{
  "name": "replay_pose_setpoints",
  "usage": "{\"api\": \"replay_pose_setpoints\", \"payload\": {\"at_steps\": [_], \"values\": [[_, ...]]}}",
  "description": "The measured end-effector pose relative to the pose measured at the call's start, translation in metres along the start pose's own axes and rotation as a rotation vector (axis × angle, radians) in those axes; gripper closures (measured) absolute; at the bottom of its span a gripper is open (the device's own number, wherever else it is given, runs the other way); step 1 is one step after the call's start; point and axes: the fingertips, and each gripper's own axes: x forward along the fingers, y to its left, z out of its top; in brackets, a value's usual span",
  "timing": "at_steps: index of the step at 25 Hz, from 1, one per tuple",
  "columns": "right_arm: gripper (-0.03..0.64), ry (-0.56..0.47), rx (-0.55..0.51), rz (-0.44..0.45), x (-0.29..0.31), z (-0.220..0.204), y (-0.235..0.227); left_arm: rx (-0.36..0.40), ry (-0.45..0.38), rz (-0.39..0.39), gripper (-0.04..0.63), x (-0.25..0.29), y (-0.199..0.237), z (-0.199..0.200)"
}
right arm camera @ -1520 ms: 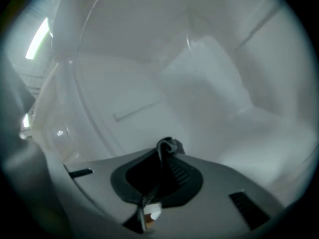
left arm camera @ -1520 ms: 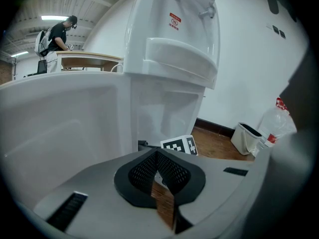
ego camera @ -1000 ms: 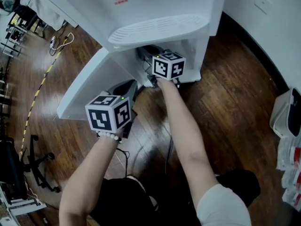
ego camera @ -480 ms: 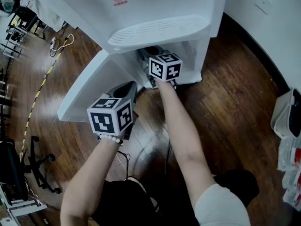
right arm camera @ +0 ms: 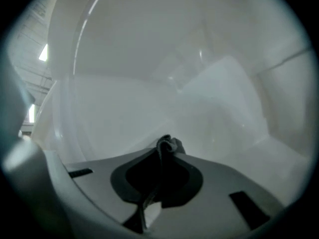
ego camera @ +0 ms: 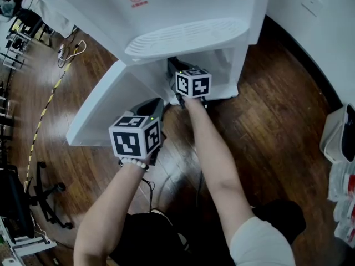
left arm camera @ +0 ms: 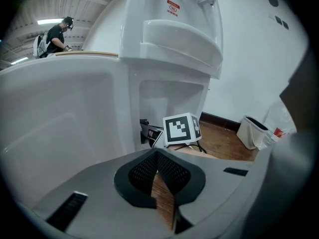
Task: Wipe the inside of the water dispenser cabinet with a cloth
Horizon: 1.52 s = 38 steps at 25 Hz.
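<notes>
Even light fills the head view and glares off the wooden floor, both gripper views bend and blacken at their corners, a ceiling strip light glows in the left one, and the right one is dim and hazy.

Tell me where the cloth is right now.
In the right gripper view, the cloth is pinched in the right gripper, inside the white cabinet below the drip tray.
</notes>
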Motion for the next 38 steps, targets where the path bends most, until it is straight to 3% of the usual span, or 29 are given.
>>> {"api": "replay_pose_setpoints", "payload": {"at_steps": [9,15,18,29,34,36,38], "values": [[0.6,0.053,0.119,-0.015,0.008,-0.022,-0.018,0.012,0.034,0.017,0.603,0.013,0.001,-0.007],[0.6,0.142,0.091,-0.06,0.017,-0.033,-0.031,0.025,0.069,-0.001,0.603,0.011,0.004,-0.017],[0.601,0.084,0.086,-0.033,0.018,-0.018,-0.026,0.003,0.072,0.002,0.604,0.01,0.007,-0.018],[0.6,-0.171,-0.102,0.017,0.01,0.075,0.008,0.01,0.068,-0.014,0.603,0.008,0.004,-0.017],[0.6,-0.367,-0.07,-0.009,-0.002,0.11,0.003,0.009,0.069,-0.017,0.603,0.003,0.005,-0.018],[0.6,-0.355,-0.044,-0.027,0.004,0.107,-0.004,-0.001,0.069,-0.013,0.603,0.002,0.009,-0.019],[0.6,-0.273,0.001,-0.084,0.014,0.09,-0.019,-0.008,0.074,-0.011,0.604,0.003,0.01,-0.021]]}}
